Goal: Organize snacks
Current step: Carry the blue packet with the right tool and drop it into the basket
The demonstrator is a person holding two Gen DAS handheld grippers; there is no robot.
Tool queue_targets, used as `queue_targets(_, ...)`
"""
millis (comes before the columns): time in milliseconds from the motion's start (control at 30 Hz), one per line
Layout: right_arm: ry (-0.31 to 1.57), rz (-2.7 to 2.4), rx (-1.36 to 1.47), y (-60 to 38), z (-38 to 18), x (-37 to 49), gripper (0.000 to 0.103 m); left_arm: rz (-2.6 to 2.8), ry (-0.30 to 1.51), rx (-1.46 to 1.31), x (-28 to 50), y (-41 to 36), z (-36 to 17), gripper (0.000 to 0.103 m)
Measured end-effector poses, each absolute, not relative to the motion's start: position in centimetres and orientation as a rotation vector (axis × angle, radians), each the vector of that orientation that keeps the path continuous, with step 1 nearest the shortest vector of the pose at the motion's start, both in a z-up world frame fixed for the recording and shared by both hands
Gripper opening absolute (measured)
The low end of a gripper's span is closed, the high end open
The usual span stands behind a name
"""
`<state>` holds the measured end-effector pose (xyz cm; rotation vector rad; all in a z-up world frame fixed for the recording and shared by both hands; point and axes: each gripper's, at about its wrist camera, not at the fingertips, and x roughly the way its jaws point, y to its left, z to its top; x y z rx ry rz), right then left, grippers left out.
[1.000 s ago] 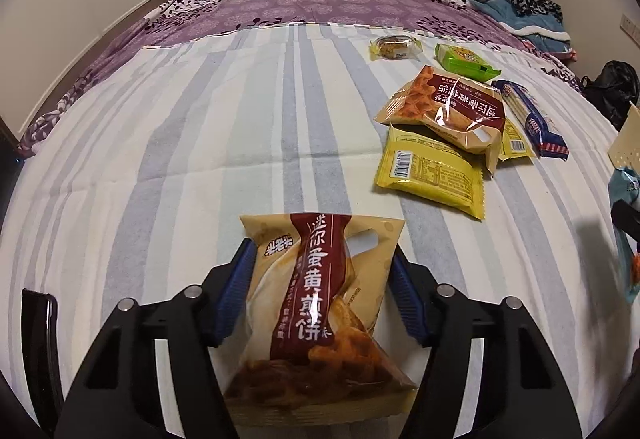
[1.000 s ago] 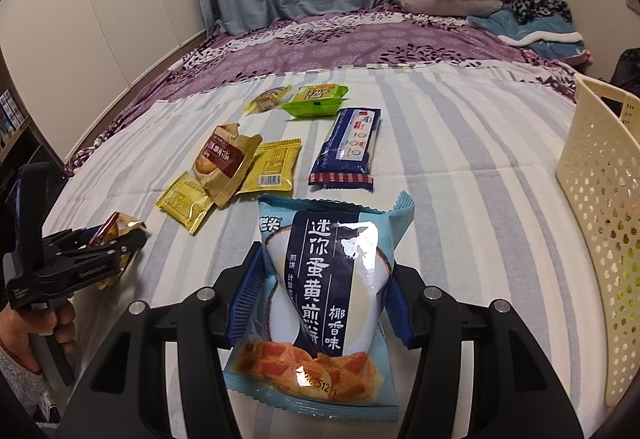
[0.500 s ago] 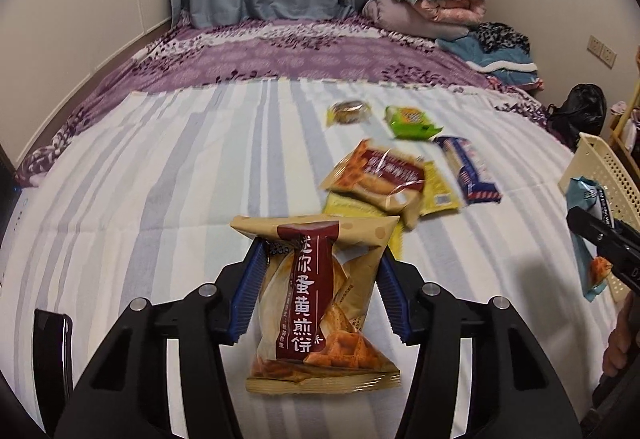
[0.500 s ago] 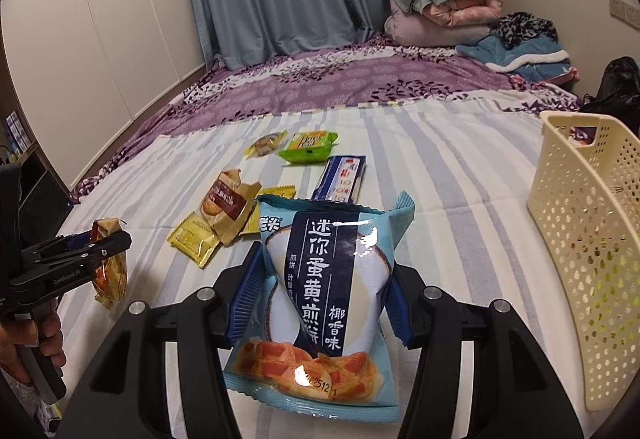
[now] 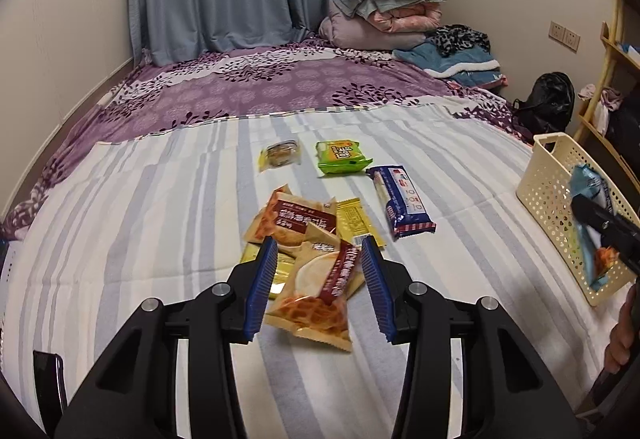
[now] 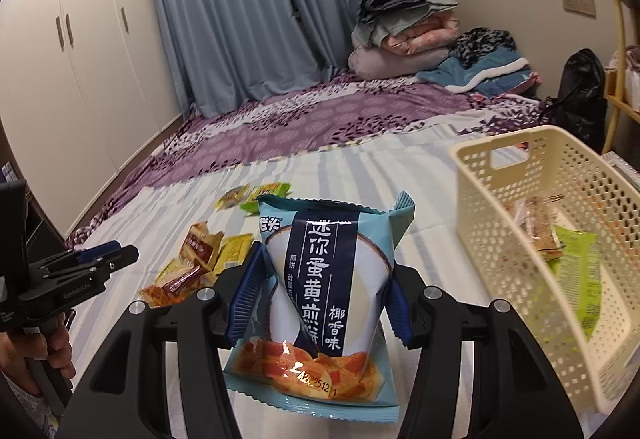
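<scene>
My left gripper (image 5: 320,287) is open. The brown egg-cookie packet (image 5: 320,295) lies loose on the striped bed between and below its fingers, tilted, touching neither pad. It also shows in the right wrist view (image 6: 176,285) on the bed. My right gripper (image 6: 320,303) is shut on the blue coconut cookie packet (image 6: 326,295) and holds it upright just left of the cream basket (image 6: 520,167). In the left wrist view that blue packet (image 5: 592,223) hangs at the basket (image 5: 544,183).
Several snacks lie mid-bed: another brown packet (image 5: 292,219), yellow sachets (image 5: 354,219), a blue wafer pack (image 5: 402,201), a green pack (image 5: 340,157), a small pastry (image 5: 280,155). The basket holds a green pack (image 6: 580,271) and others. Folded bedding (image 5: 384,11) sits far back.
My left gripper has opened and the brown packet has dropped from it onto the bed. My right gripper has carried the blue packet closer to the basket.
</scene>
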<state>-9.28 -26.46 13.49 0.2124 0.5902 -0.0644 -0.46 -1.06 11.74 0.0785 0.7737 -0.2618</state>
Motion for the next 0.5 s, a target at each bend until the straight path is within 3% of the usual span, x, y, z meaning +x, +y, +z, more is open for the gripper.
queue_targets(67,0.587,-0.081,0.225,-27.5,13.5,-9.6,0.055,-0.252,0.802,0.085,0.2,-1.7,10.9,0.053)
queue_targets(133,0.59,-0.099,0.24,-28.6,13.3,-9.8,0.055,-0.235,0.825,0.07,0.7,-1.7,9.9,0.074)
queue_targets(333,0.606,-0.126,0.272,-30.2,12.5,-9.8,0.055,-0.234,0.912,0.109,2.6,-2.6,6.1,0.075)
queue_targets(500,0.607,-0.118,0.267,-29.9,12.4,-9.6,0.055,-0.221,0.949,0.134,3.8,-2.7,4.0,0.082)
